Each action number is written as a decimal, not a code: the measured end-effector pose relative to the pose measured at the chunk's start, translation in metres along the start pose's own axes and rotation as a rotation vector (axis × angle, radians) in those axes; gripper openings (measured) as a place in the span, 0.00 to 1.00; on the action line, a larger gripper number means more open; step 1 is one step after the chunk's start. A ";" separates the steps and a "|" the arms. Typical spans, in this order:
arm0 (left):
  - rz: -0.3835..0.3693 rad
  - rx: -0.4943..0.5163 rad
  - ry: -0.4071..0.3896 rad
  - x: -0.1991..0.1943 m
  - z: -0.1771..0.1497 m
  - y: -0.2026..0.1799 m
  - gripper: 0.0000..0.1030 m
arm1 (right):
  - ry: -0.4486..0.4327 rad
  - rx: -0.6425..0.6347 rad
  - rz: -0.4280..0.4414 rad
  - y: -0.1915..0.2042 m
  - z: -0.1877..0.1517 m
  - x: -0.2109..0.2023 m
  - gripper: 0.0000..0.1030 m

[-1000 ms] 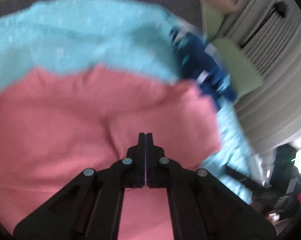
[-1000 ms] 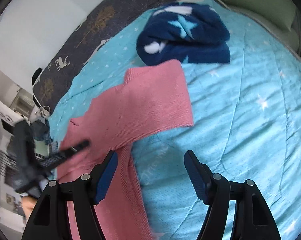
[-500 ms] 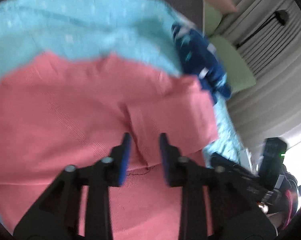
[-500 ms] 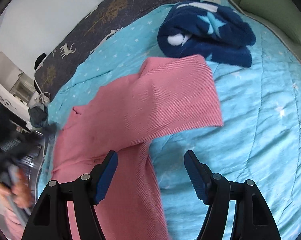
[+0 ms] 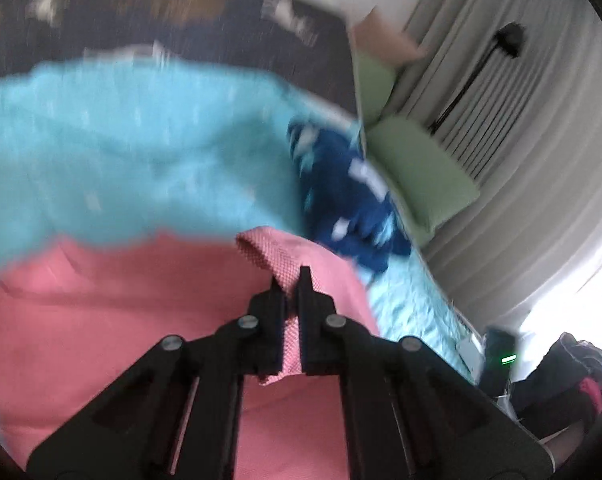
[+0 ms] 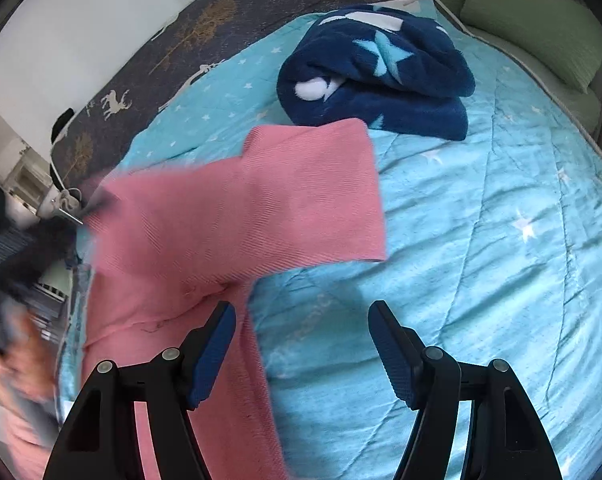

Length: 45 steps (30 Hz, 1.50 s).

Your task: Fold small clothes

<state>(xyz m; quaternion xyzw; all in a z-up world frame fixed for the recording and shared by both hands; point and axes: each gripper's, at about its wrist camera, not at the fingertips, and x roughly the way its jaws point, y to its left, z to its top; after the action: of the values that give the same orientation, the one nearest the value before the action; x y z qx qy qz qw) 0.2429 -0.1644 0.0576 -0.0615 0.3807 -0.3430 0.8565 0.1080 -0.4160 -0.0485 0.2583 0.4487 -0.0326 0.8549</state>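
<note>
My left claw (image 5: 292, 280) has just closed on a fold of the pink garment (image 6: 237, 208), which lies spread on the turquoise bed cover (image 6: 481, 240) near a navy star blanket (image 6: 377, 76). My right claw (image 6: 301, 348) gapes wide, holding nothing.

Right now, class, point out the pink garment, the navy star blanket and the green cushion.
pink garment (image 6: 285, 200), right wrist view, middle of spread sleeve.
navy star blanket (image 6: 377, 72), right wrist view, top fold.
green cushion (image 6: 537, 20), right wrist view, upper face.
</note>
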 end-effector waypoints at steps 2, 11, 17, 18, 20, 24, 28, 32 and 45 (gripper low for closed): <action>0.038 0.048 -0.060 -0.030 0.011 -0.001 0.06 | -0.001 -0.001 -0.013 0.002 0.001 0.002 0.68; 0.143 0.050 -0.050 -0.064 -0.001 0.047 0.06 | 0.013 -0.032 -0.030 0.030 0.006 0.019 0.69; 0.182 0.008 -0.028 -0.064 -0.004 0.069 0.06 | 0.003 -0.058 -0.107 0.043 0.013 0.036 0.69; 0.187 -0.007 -0.031 -0.068 -0.001 0.074 0.06 | -0.001 -0.063 -0.130 0.044 0.015 0.038 0.69; 0.201 -0.031 -0.041 -0.077 0.002 0.083 0.06 | -0.003 -0.070 -0.157 0.045 0.017 0.043 0.44; 0.228 -0.084 -0.049 -0.097 0.001 0.113 0.06 | -0.075 -0.069 -0.132 0.044 0.017 0.027 0.07; 0.250 -0.124 0.016 -0.091 -0.022 0.142 0.06 | -0.113 -0.181 -0.126 0.055 0.007 0.012 0.13; 0.264 -0.182 0.127 -0.066 -0.068 0.176 0.07 | -0.054 -0.214 -0.156 0.051 -0.001 0.017 0.22; 0.232 -0.422 0.108 -0.068 -0.110 0.228 0.41 | -0.051 -0.181 -0.002 0.064 0.030 0.001 0.22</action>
<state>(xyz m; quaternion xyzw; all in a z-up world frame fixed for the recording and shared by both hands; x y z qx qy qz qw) 0.2575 0.0685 -0.0620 -0.1764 0.4937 -0.1579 0.8368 0.1498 -0.3748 -0.0091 0.1787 0.4281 0.0008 0.8859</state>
